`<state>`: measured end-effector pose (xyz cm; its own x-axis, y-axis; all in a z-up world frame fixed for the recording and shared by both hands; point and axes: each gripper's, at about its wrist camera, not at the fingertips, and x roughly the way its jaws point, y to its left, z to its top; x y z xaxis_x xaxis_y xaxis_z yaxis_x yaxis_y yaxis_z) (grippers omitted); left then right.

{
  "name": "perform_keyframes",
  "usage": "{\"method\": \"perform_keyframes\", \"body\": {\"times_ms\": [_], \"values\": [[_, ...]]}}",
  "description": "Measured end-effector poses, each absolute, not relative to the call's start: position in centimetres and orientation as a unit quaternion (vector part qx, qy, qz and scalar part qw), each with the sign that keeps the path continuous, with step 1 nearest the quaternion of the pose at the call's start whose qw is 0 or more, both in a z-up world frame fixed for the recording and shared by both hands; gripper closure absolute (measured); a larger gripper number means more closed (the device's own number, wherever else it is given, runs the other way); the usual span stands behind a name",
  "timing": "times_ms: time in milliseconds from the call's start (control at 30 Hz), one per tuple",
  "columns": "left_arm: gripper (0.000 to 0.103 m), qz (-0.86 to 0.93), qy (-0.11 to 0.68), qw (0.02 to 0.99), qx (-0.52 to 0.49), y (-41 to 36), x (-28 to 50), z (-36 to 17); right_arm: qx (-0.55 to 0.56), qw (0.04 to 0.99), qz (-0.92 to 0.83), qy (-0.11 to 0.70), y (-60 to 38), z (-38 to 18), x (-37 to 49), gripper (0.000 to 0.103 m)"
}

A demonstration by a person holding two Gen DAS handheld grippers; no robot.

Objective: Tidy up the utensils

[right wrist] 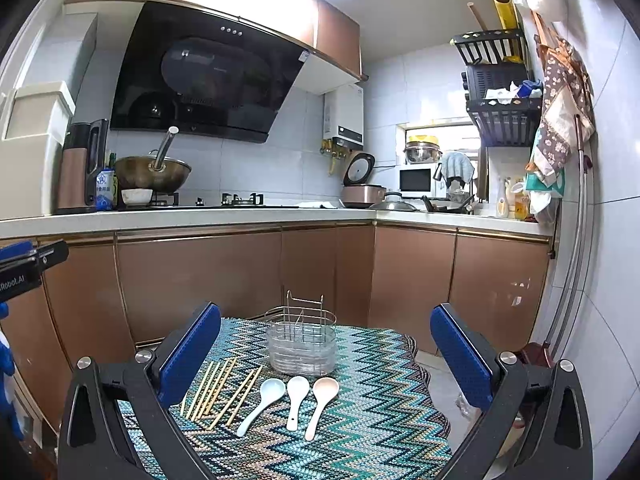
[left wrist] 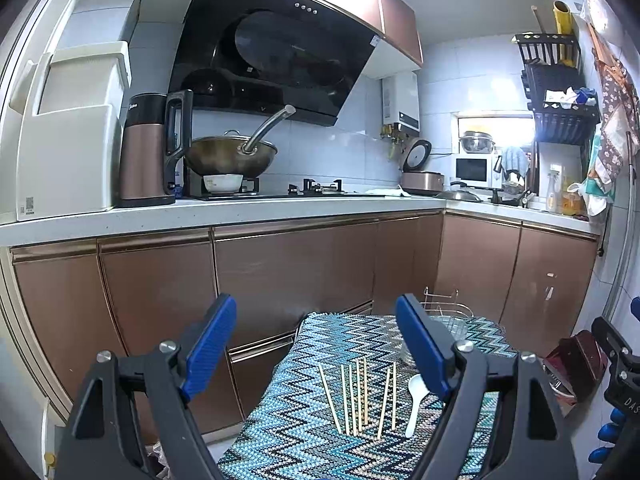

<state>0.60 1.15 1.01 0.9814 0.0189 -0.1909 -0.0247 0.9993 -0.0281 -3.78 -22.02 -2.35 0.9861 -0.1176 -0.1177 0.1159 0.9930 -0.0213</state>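
Several wooden chopsticks [right wrist: 224, 394] lie side by side on a zigzag-patterned cloth [right wrist: 360, 440]. To their right lie three ceramic spoons: a pale blue one [right wrist: 262, 404], a white one [right wrist: 296, 400] and a pinkish one [right wrist: 320, 404]. Behind them stands a clear utensil holder [right wrist: 302, 350] with a wire frame, with no utensils in it. My right gripper [right wrist: 326, 352] hovers open above the cloth. My left gripper [left wrist: 316, 344] is open too, with the chopsticks [left wrist: 358, 398] and one spoon [left wrist: 416, 402] below it; its right finger hides most of the holder [left wrist: 450, 316].
The small cloth-covered table stands in front of brown kitchen cabinets [right wrist: 200, 276]. A worktop [right wrist: 180, 216] above carries a wok, a kettle, a rice cooker and a microwave. A dark red object [left wrist: 576, 360] sits on the floor to the right of the table.
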Motion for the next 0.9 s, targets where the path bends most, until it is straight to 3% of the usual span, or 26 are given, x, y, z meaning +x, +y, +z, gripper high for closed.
{"method": "perform_keyframes", "body": {"times_ms": [333, 733, 900], "values": [[0.022, 0.006, 0.119, 0.993, -0.009, 0.6, 3.2, 0.2, -0.001, 0.996, -0.048, 0.080, -22.8, -3.5, -1.9, 0.000], [0.022, -0.020, 0.173, 0.984, -0.048, 2.4, 10.3, -0.1, -0.006, 0.985, -0.047, 0.165, -25.2, -6.9, 4.3, 0.000], [0.022, -0.046, 0.238, 0.969, -0.053, 1.7, 15.2, -1.9, -0.013, 0.976, -0.021, 0.217, -25.9, -9.1, 8.5, 0.000]]}}
